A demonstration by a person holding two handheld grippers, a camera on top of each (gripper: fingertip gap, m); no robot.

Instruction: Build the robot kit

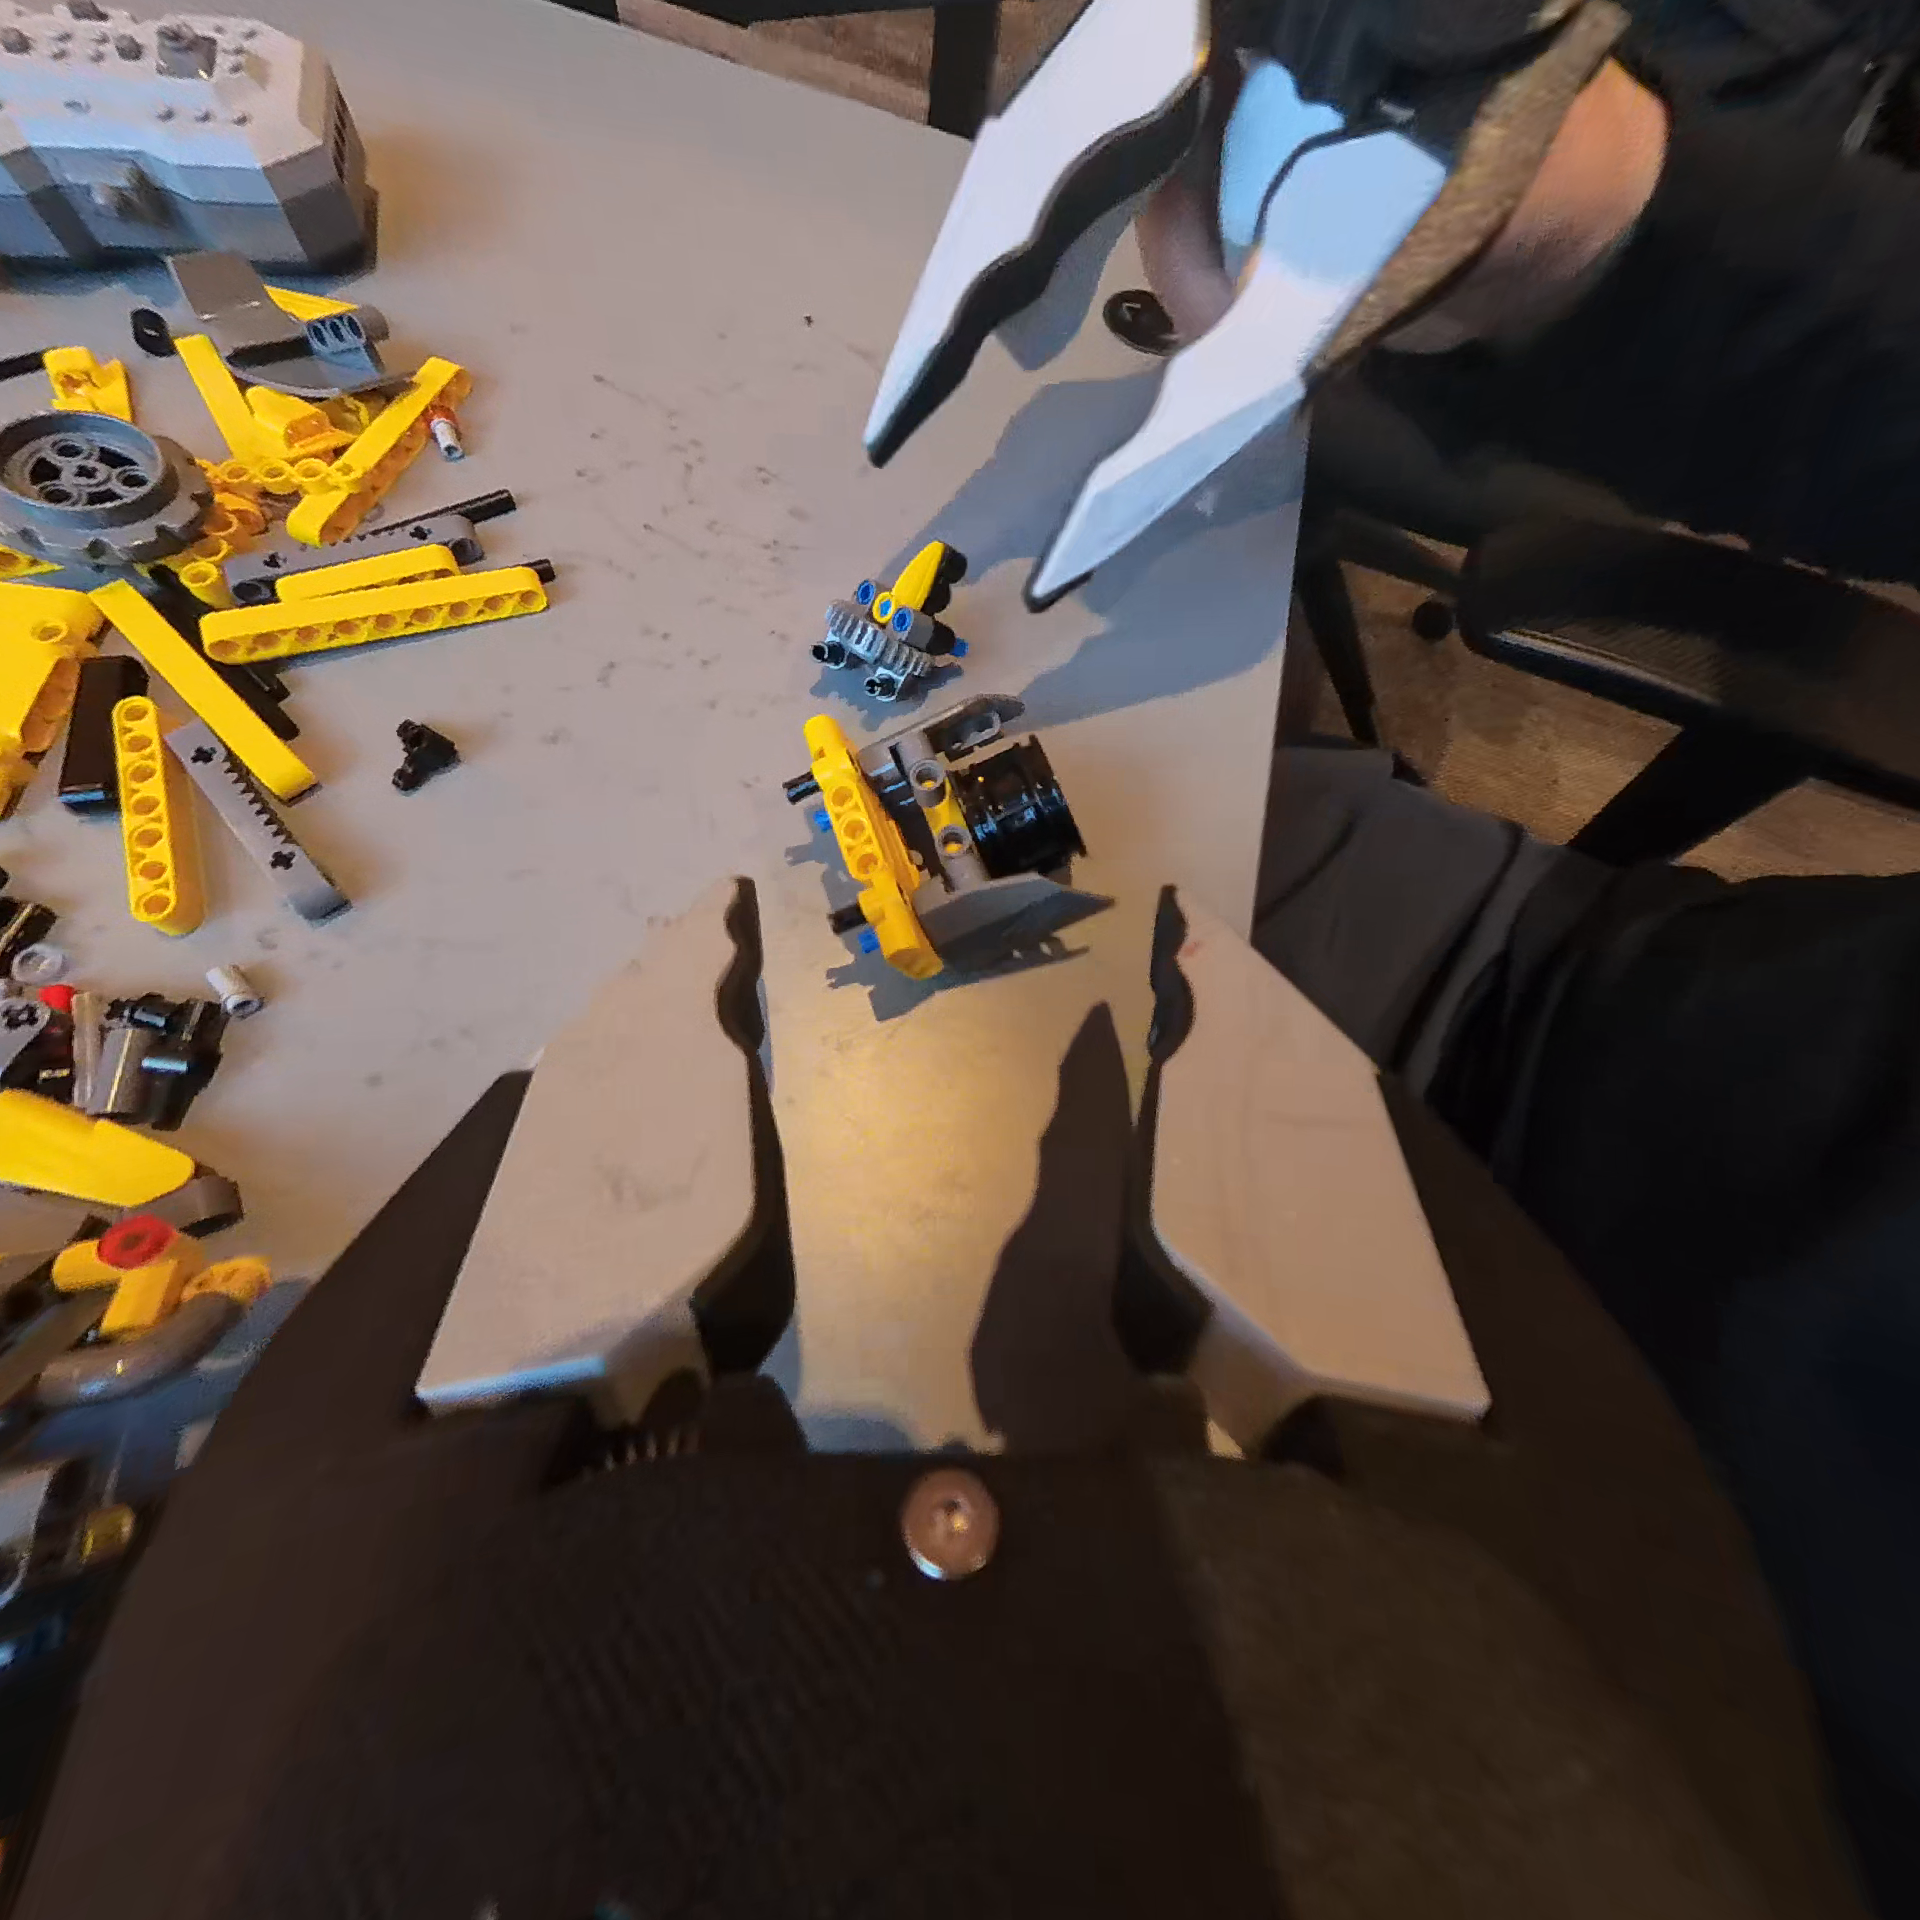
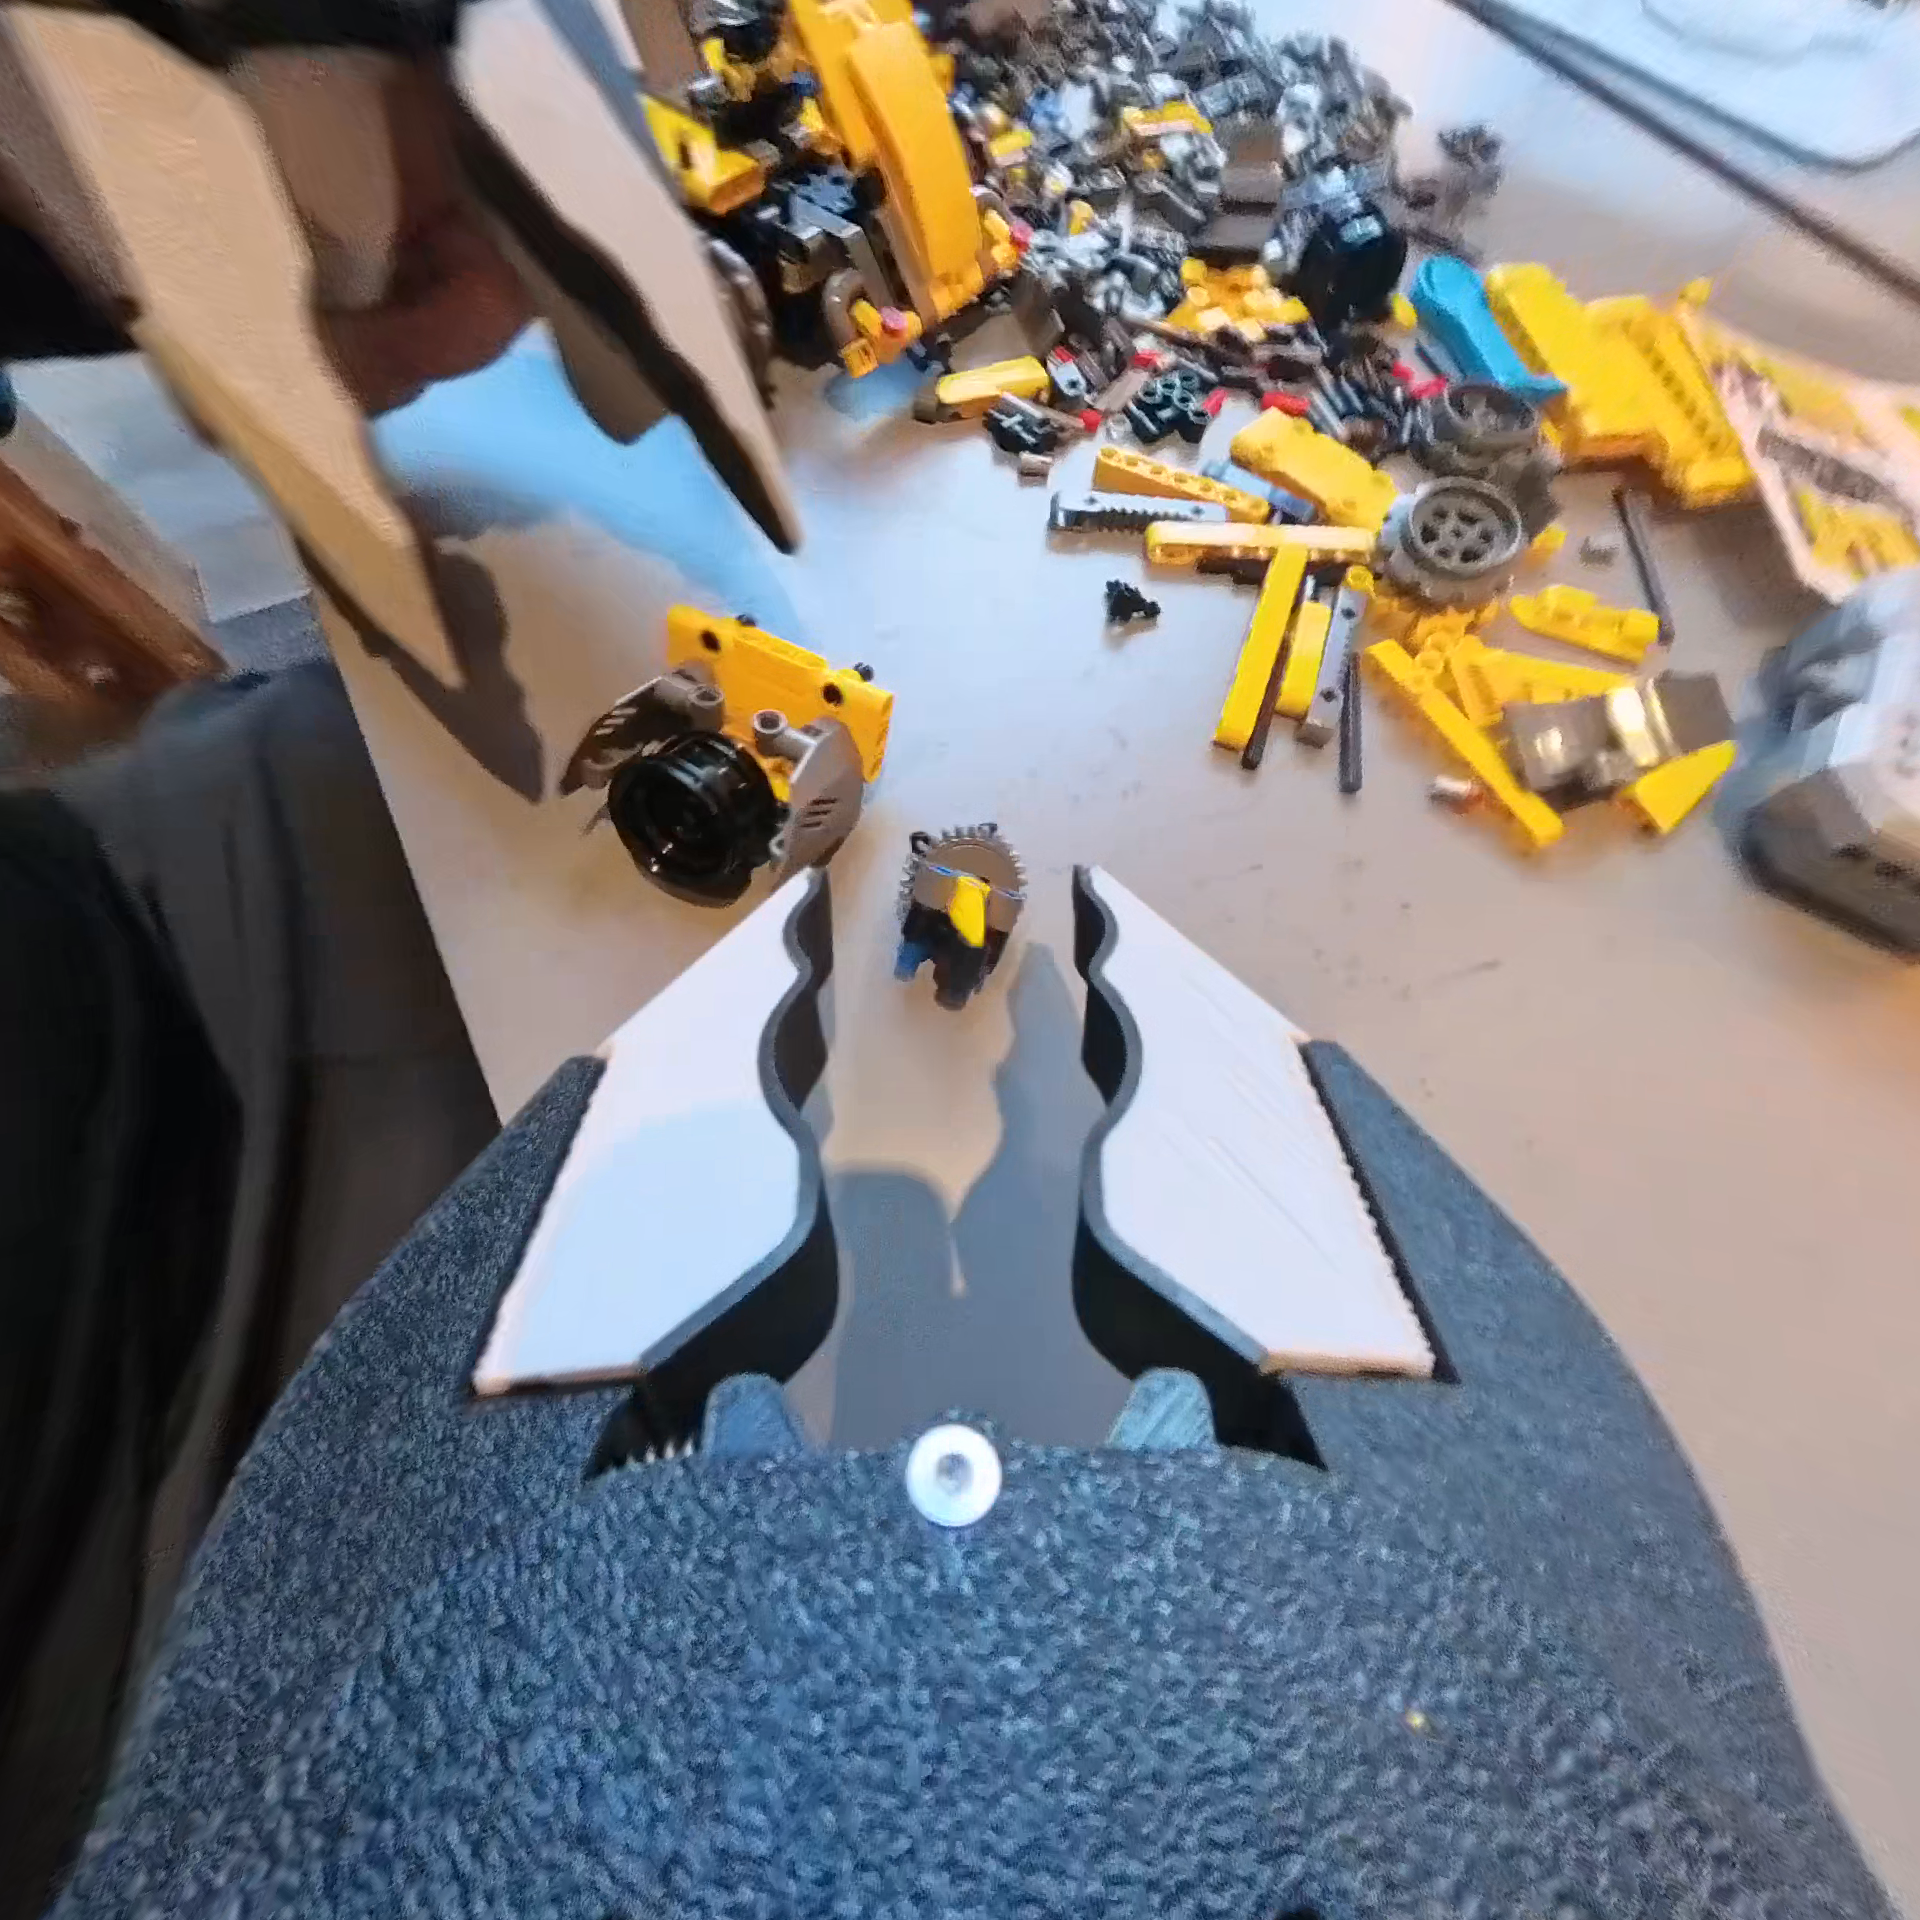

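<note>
A small assembly with a grey gear, a yellow piece and blue pins [image 1: 894, 623] lies on the grey table [image 1: 675, 312]. Next to it lies a larger assembly with a yellow beam, grey parts and a black wheel hub [image 1: 935, 831]. My left gripper [image 1: 956, 894] is open and empty, just short of the larger assembly. My right gripper [image 2: 948, 878] is open, with the small gear assembly [image 2: 961, 914] between its fingertips, untouched. The larger assembly [image 2: 727, 769] sits to its left. The left gripper [image 2: 615, 608] hovers open above that. The right gripper [image 1: 958, 525] also shows open in the left wrist view.
A heap of loose yellow, grey and black bricks [image 2: 1143, 208] covers the far side of the table, with grey wheels [image 2: 1455, 530], yellow beams [image 1: 374, 618], a large grey block [image 1: 177, 135] and a printed booklet [image 2: 1829, 457]. The table edge [image 1: 1278, 727] runs beside the assemblies, with a person's dark-clothed legs beyond it. The gap from one gripper's tips to the other's is roughly 9 centimetres. My right gripper is the nearer one to the large grey block [image 1: 177, 135]: about 20 centimetres, against 25 centimetres.
</note>
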